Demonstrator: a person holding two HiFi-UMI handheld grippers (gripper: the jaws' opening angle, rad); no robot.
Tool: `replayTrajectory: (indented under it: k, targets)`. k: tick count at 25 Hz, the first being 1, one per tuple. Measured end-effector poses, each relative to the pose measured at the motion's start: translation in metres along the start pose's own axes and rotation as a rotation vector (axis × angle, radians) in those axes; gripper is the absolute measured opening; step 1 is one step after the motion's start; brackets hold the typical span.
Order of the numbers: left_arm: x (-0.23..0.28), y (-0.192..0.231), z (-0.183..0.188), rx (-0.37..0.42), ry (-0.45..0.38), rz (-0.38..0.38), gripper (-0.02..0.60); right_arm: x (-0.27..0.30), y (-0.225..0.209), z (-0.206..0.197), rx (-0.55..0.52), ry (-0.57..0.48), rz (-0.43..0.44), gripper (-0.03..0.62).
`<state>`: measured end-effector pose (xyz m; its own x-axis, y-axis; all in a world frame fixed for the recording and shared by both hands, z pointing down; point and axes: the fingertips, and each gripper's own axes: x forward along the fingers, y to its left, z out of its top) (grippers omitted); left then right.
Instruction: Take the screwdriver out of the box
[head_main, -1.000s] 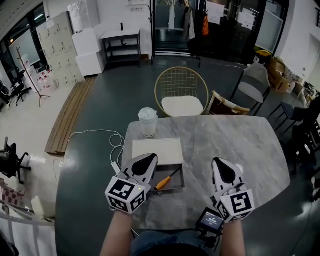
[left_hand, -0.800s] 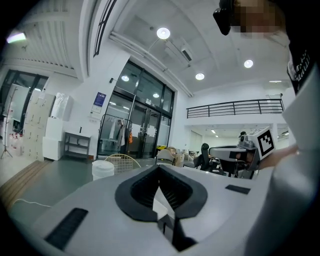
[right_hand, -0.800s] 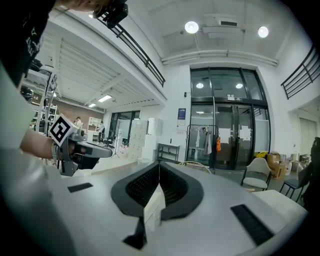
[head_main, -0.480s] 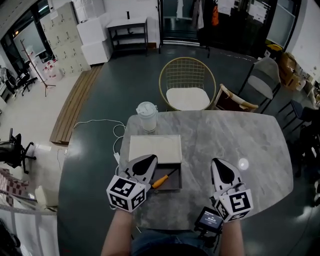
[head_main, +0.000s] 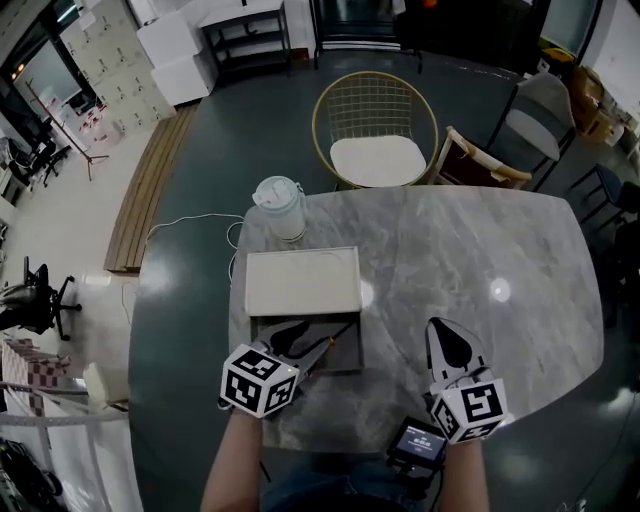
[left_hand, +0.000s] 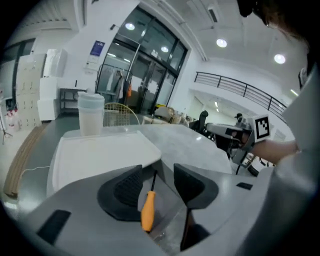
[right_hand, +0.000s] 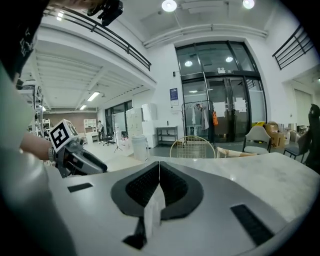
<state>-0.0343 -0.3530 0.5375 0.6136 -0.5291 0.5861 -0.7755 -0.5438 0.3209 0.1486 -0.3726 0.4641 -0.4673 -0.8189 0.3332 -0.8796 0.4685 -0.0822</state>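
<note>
My left hand-held gripper is down in the open box, lower left of the marble tabletop. Its jaws have just been opening and stand wide, released. The screwdriver is lying on the box floor right between them, orange handle toward me, with neither pad pressing on it. The white lid is flipped back just above the tray. My right hand-held gripper is at the lower right over bare tabletop, well apart from the box, clenched with nothing in it.

Pale grey shells cover the left gripper and right gripper; pads are black, ribbed; each bears a white cube with black square markers; jeans dark blue.
</note>
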Motion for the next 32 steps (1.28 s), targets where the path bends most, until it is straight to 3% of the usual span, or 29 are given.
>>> replayTrajectory:
  k: [6,13,22,32]
  targets:
    - [0.025,-0.008,-0.043,0.111,0.298,-0.051,0.203,-0.004,-0.006,-0.019,0.024,0.036,-0.018,0.026]
    - [0.048,0.000,-0.073,0.195,0.517,-0.023,0.169,-0.011,-0.016,-0.041,0.061,0.071,-0.054,0.026]
    - [0.069,0.015,-0.096,0.235,0.693,0.073,0.085,-0.022,-0.036,-0.058,0.085,0.108,-0.098,0.026]
    - [0.067,0.012,-0.094,0.273,0.705,0.070,0.080,-0.013,-0.032,-0.050,0.086,0.090,-0.064,0.026]
